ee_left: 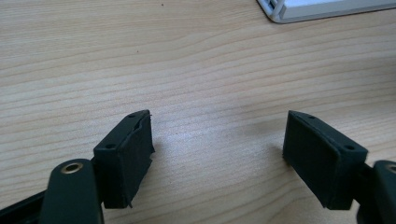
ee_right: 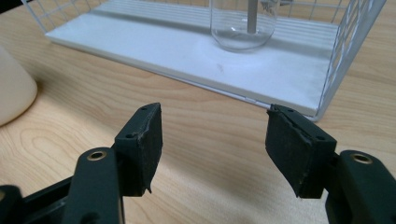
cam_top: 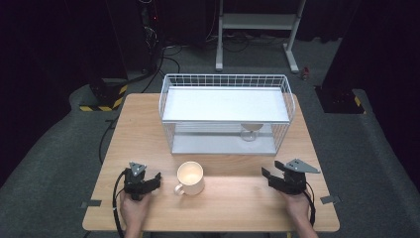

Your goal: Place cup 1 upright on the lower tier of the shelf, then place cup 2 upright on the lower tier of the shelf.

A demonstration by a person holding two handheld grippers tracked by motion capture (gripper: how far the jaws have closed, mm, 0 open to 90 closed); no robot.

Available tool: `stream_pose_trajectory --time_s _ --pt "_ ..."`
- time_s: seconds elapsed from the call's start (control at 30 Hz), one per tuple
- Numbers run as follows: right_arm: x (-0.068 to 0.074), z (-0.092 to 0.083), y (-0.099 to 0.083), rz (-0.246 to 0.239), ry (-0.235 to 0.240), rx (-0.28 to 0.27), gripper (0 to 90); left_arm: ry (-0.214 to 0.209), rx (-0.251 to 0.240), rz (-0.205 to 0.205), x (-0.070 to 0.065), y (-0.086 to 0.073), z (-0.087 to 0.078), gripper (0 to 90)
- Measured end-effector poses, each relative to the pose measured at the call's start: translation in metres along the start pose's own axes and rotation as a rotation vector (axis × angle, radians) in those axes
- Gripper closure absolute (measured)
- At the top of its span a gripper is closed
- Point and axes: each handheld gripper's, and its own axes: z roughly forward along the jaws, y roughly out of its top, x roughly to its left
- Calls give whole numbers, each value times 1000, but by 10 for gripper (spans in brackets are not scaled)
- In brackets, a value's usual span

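The left gripper (cam_top: 157, 179) rests low over the wooden table (cam_top: 148, 124) near its front edge, jaws spread apart with nothing between them; in the left gripper view only bare wood grain lies between and ahead of the two black pads, and a white corner of the wire rack (ee_left: 289, 11) sits far ahead and off to the right. The cream mug (cam_top: 190, 178) stands just beside this gripper on its inner side, upright, its handle turned toward the gripper and the front edge, with a narrow strip of table between jaw tip and handle. The right gripper (cam_top: 267, 177) is also released, jaws apart and holding nothing, hovering close to the table on the far side of the mug, well apart from it, with a broad stretch of bare wood between the two. In the right gripper view the mug's pale side (ee_right: 14, 91) shows at the left, and straight ahead lies the rack's white base shelf (ee_right: 187, 60), whose front edge runs across the path just beyond the jaw tips. A clear glass (ee_right: 243, 25) stands upright on that shelf, ahead and slightly right, under the rack's upper shelf (cam_top: 225, 104). The rack's wire side wall (ee_right: 350, 51) rises ahead on the right, near the table's right edge. Each hand sits close to the table's front edge.
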Motion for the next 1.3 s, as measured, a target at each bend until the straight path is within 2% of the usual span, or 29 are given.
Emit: stream_pose_trajectory --time_s 0.13,0.33,0.63,0.7,0.87,0.97,1.07,1.2,1.23,1.3 --pt "1 0 -5 -34 -22 14 360 0 0 0 0 0 0 244" --pt "0 1 -17 -24 -43 42 359 1 -1 -6 -1 0 0 243" --pt "-3 3 -24 -56 -74 77 353 5 -6 -9 -1 -1 0 243" --pt "-3 4 -25 -70 -78 91 351 5 -6 -9 -1 -1 0 244" --pt "-5 7 -28 -69 -88 130 326 4 -2 -5 -1 -1 -1 243" --pt "-7 13 -26 -80 -88 207 272 2 -1 -10 -1 -1 -1 252" --pt "-9 14 -26 -89 -80 212 263 -1 -6 -8 -1 -1 0 250" --pt "-11 15 -25 -77 -87 215 250 -17 10 -4 -1 3 4 177" --pt "-10 15 -26 -78 -87 215 248 -13 19 -6 -3 4 6 141" --pt "-10 15 -25 -70 -91 215 246 -5 21 5 -4 5 6 128"
